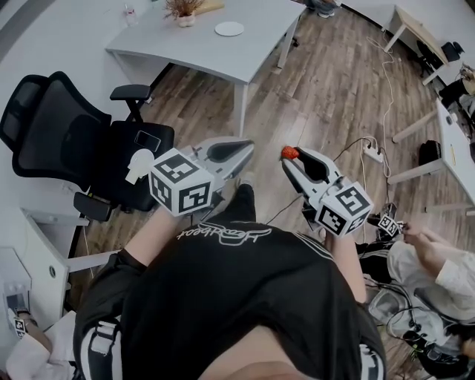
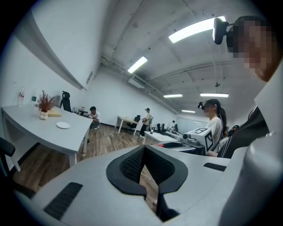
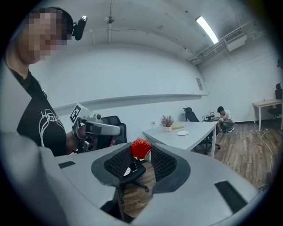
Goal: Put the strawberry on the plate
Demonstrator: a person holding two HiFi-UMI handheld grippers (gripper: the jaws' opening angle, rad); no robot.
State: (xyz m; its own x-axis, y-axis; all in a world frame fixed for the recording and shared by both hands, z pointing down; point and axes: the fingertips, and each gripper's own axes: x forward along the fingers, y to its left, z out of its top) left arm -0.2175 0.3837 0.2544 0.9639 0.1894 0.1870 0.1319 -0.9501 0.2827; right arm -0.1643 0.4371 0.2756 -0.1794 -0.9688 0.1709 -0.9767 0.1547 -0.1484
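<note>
A small red strawberry sits pinched between the tips of my right gripper, held in the air over the wooden floor. In the right gripper view the strawberry fills the gap between the black pads. The white plate lies on a grey table well ahead of me; it also shows as a small plate in the right gripper view and a plate in the left gripper view. My left gripper hovers beside the right one, its tips together with nothing between them.
A black office chair with a phone on its seat stands at the left. A potted plant is on the table near the plate. A power strip and cables lie on the floor at right, by a seated person.
</note>
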